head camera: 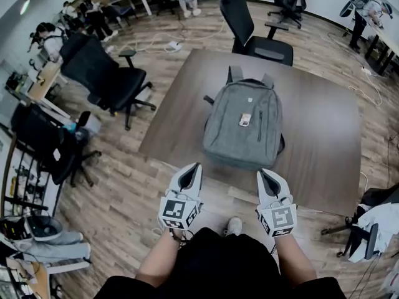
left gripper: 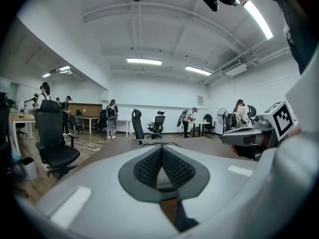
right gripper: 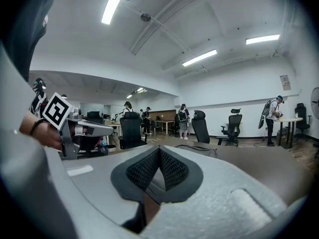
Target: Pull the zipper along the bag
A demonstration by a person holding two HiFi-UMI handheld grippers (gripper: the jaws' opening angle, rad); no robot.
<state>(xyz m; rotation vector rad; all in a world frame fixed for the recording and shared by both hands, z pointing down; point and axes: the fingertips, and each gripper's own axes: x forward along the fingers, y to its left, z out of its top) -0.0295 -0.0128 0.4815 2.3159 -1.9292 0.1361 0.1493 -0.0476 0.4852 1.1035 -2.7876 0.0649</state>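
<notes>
Nearest the person, the grey-and-white left tongs (head camera: 195,167) and the matching right tongs (head camera: 262,172) are side by side over the wooden floor, just short of the near edge of the brown rectangular worktop (head camera: 324,142). Both are pressed together with nothing between them, as each gripper view confirms (left gripper: 162,149) (right gripper: 159,149).

Further out, the grey fabric backpack (head camera: 240,136) lies flat in the middle of the worktop, its straps toward the far end. A dark zipper (head camera: 260,126) runs along its front panel, right of a small pale tag (head camera: 245,119). The pull tab is too small to make out.

The main risk, I judge, is arriving with the tongs pressed together: they would nudge the bag rather than take the tab. A pinch placed by guesswork could catch cloth instead of the pull. Nothing anchors the bag, so hauling with one tongs alone would likely drag or bunch it, jamming the slider. Beyond the far edge, a black office chair (head camera: 249,23) stands well apart and poses no hazard.
</notes>
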